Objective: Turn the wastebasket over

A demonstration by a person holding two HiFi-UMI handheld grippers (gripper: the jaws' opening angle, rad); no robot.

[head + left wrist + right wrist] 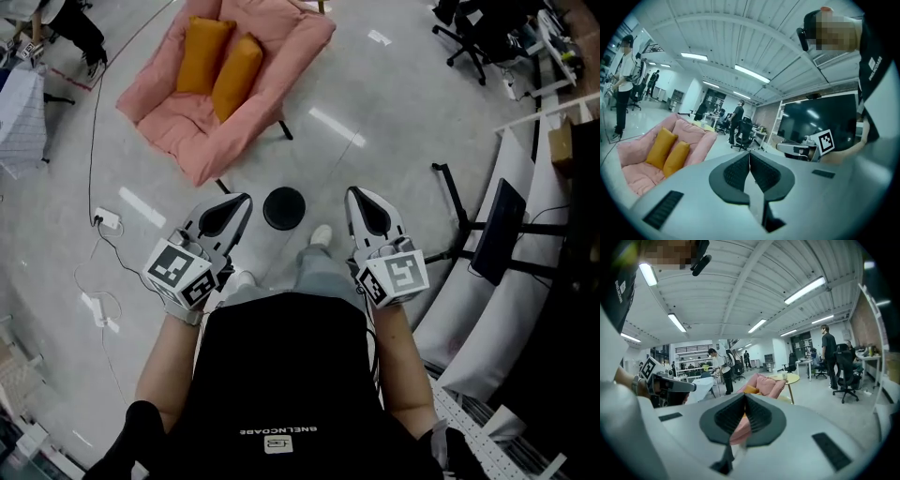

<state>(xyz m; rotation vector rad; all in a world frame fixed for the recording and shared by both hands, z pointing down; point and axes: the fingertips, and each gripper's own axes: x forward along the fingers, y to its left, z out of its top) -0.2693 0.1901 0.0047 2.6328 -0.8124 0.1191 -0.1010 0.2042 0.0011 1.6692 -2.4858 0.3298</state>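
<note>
Black shirt [281, 375] nearest, arms out — left gripper [242, 202] and right gripper [356, 195] both have jaws pressed together, empty; the round black wastebasket [284, 208] sits on the floor [375, 103] between their tips.

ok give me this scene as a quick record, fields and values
left gripper: shut, empty
right gripper: shut, empty
wastebasket: black, round, on the floor just ahead of the person's shoe, between the two grippers in the head view, touched by neither
chair: pink, beyond the wastebasket, with two yellow cushions
task: not yet begun
</note>
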